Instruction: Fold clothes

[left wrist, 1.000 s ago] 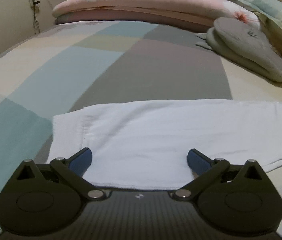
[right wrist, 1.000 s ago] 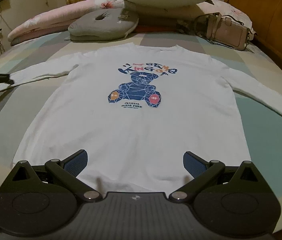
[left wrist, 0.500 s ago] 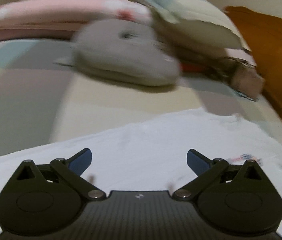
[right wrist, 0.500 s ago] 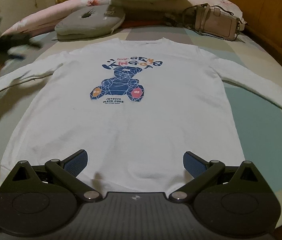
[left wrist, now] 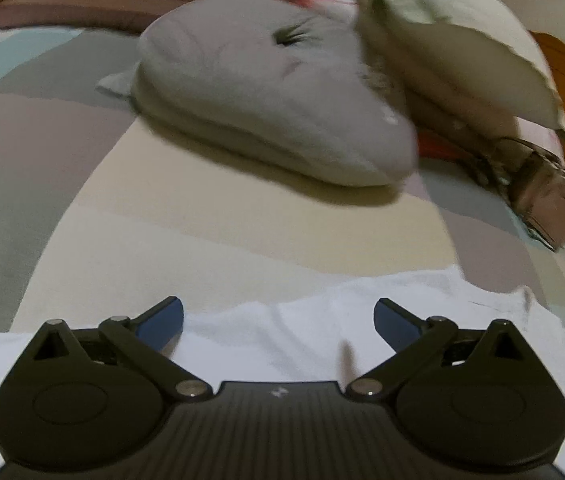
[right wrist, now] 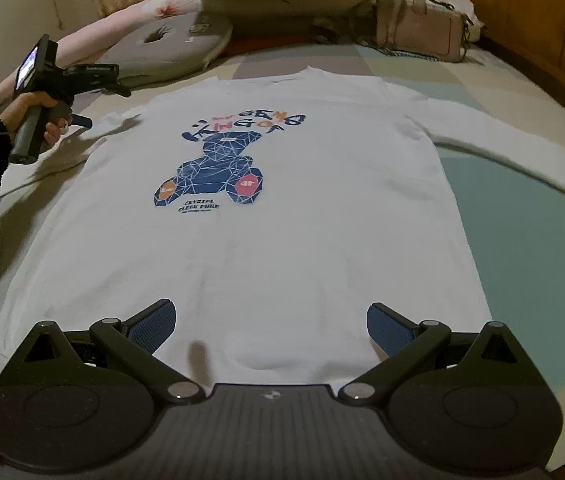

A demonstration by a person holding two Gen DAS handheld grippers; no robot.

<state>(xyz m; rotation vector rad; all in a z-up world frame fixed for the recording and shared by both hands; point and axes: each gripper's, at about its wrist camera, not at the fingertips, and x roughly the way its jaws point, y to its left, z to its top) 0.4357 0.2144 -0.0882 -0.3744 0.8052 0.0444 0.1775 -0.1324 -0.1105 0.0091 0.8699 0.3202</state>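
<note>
Right wrist view: right hand-held gripper (right wrist: 270, 330) sits at the lower middle of the frame, jaws wide apart, holding nothing, just over the hem of the white sweatshirt (right wrist: 282, 248).
Left wrist view: left hand-held gripper (left wrist: 278, 326) at the lower middle, jaws also spread and empty, above white cloth near the shoulder or sleeve; the frame is blurred.
Left unit seen from the right: the person's hand (right wrist: 34, 116) grips its handle at the upper left of the frame, over the sleeve there.
Garment position: sweatshirt lies flat and face up on the bed (right wrist: 522, 240), bear print (right wrist: 218, 176) at the centre, sleeves spread to either side, collar toward the top.
Beyond it: grey cushion (right wrist: 170, 44), pillows and a handbag (right wrist: 422, 28) across the top of the frame.
Handling: likely light, soft and limp; it should drape and crease, not hold shape.
Where to grip: pinch a single edge, at the hem corner or the cuff or shoulder seam, to lift a clean fold.
</note>
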